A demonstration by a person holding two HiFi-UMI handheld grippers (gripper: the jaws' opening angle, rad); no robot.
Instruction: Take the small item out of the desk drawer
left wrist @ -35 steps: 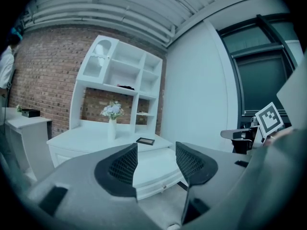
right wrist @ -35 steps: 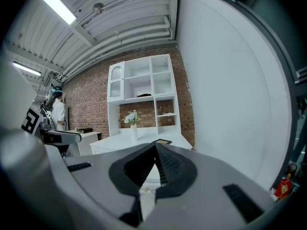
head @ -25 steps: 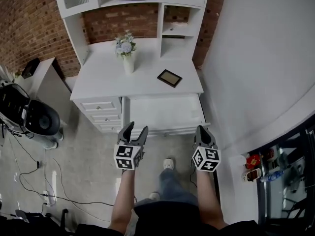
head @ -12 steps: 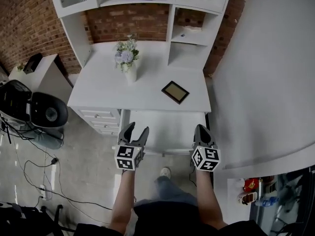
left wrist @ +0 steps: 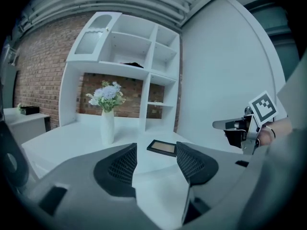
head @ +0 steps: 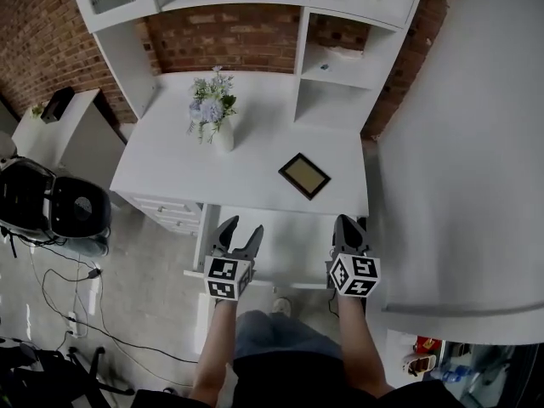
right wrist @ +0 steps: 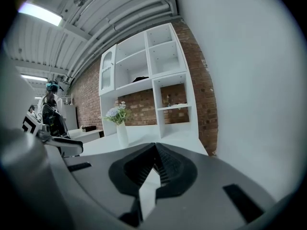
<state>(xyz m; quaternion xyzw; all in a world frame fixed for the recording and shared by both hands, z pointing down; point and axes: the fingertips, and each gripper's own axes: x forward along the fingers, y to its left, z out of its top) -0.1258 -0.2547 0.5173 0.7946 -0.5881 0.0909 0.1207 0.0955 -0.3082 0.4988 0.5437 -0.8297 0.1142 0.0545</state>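
Observation:
The white desk (head: pixel 170 160) has its wide drawer (head: pixel 289 232) pulled out under the front edge. The part of the drawer's inside that shows is plain white, and I see no small item in it. My left gripper (head: pixel 239 230) hangs over the drawer's left front, open with nothing between its jaws (left wrist: pixel 156 159). My right gripper (head: pixel 347 223) is over the drawer's right front corner, shut and empty (right wrist: pixel 155 159). Both grippers cover parts of the drawer.
On the desk stand a white vase of flowers (head: pixel 217 126) and a dark picture frame (head: pixel 304 175), with a shelf hutch (head: pixel 340 66) behind. Small closed drawers (head: pixel 166 211) sit left of the open one. A black device (head: pixel 51 206) and cables (head: pixel 102 330) lie at the left; a white wall (head: pixel 459 185) runs along the right.
The view has closed in on the desk. Both grippers, earlier just in front of the open drawer, now sit over its front part. Their jaws have not changed.

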